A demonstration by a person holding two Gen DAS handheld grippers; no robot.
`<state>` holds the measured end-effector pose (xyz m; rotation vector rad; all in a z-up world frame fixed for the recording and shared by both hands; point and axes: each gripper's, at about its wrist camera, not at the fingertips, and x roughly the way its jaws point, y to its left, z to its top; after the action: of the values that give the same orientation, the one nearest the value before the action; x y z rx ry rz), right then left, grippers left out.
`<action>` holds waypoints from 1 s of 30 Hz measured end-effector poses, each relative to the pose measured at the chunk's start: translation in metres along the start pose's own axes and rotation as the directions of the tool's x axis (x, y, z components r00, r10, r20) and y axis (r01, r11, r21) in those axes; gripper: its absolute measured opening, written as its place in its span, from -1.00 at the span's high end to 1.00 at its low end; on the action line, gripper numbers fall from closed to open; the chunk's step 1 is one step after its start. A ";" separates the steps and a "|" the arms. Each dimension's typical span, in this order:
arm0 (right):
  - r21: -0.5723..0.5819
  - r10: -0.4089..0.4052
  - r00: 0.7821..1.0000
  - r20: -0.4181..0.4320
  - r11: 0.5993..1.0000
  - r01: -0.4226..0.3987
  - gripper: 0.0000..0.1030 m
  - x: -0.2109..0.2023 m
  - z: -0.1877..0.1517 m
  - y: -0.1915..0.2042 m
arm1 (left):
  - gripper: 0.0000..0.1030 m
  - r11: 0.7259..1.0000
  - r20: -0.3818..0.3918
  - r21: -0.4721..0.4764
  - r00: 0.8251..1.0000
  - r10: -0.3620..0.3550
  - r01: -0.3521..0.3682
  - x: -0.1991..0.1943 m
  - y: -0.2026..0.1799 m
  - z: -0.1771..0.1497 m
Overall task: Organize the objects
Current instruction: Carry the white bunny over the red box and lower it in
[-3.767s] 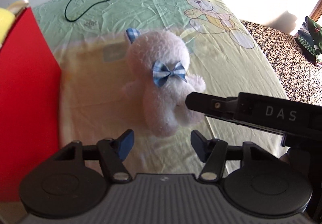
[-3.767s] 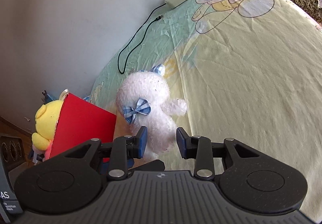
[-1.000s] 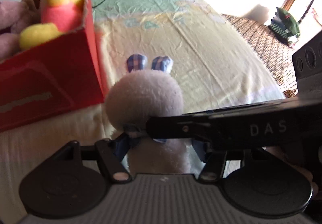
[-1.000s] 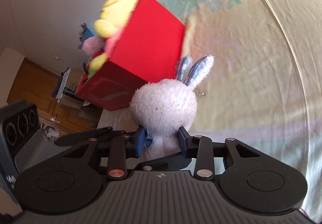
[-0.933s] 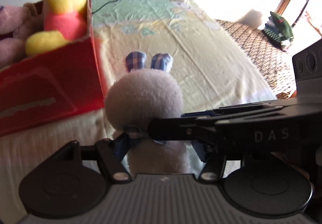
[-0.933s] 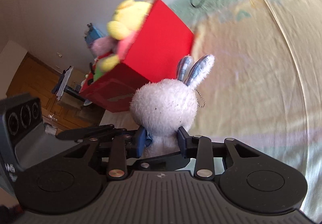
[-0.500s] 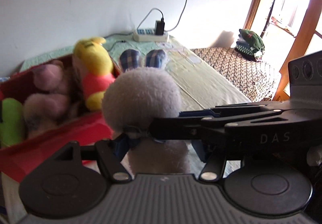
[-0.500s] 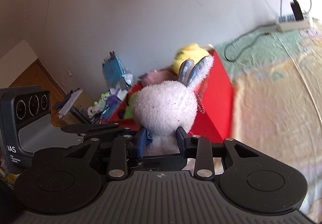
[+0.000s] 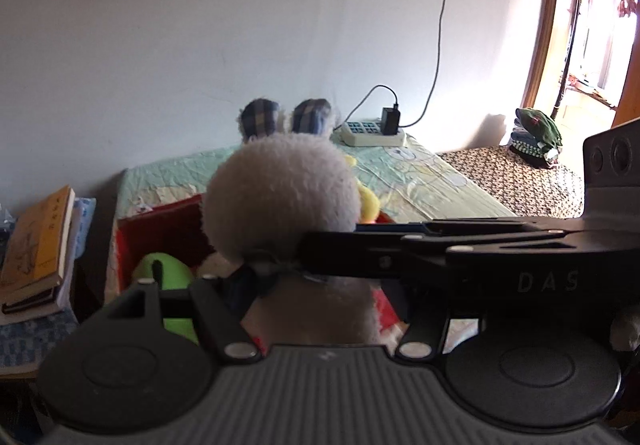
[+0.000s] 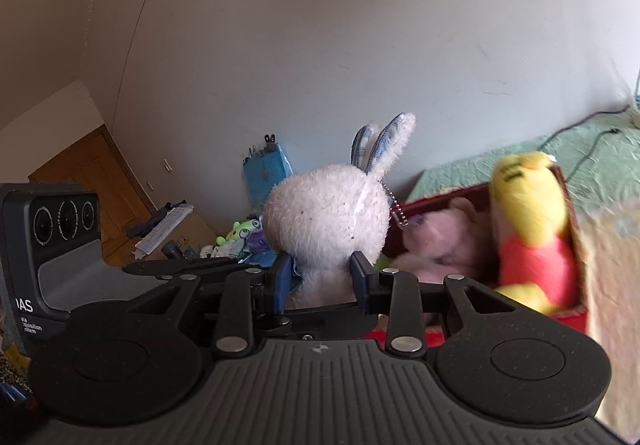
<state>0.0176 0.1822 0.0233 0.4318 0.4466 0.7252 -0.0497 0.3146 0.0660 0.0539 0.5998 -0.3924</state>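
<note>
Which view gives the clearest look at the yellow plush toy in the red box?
The right wrist view: the yellow plush toy stands almost whole, slightly blurred, against the red box wall. In the left wrist view the white bunny hides all but a yellow sliver beside its head.

The right gripper (image 10: 320, 277) clamps a white plush rabbit (image 10: 326, 223) at the neck, one blue finger (image 10: 282, 279) pressed on each side, the head and checked ears rising above them. Beyond the fingers to the right sits a red box (image 10: 578, 241) on the bed (image 10: 600, 161), holding a yellow bear (image 10: 528, 229) and a pink plush (image 10: 444, 241). The left gripper (image 10: 192, 267) reaches in from the left, just behind the fingers.
</note>
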 end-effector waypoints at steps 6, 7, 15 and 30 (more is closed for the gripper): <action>-0.002 -0.041 0.999 -0.005 0.999 0.041 0.34 0.038 0.003 0.004 | -0.21 0.998 -0.002 -0.027 0.999 0.051 -0.051 0.019 0.037 0.005; 0.002 -0.052 0.999 -0.007 0.999 0.052 0.34 0.043 0.003 0.002 | -0.21 0.998 -0.007 -0.029 0.999 0.054 -0.054 0.024 0.042 0.005; -0.019 -0.172 0.977 -0.123 0.985 0.171 0.36 0.078 -0.006 -0.002 | -0.21 0.997 -0.125 -0.061 0.991 0.046 -0.054 0.071 0.063 -0.012; 0.031 -0.186 0.954 -0.233 0.980 0.198 0.33 0.101 -0.013 -0.030 | -0.25 0.994 -0.246 -0.088 0.968 0.047 -0.071 0.117 0.072 -0.032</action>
<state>0.0943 0.2367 -0.0267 0.3503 0.7176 0.5764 0.0482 0.3466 -0.0309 0.0279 0.8578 -0.3003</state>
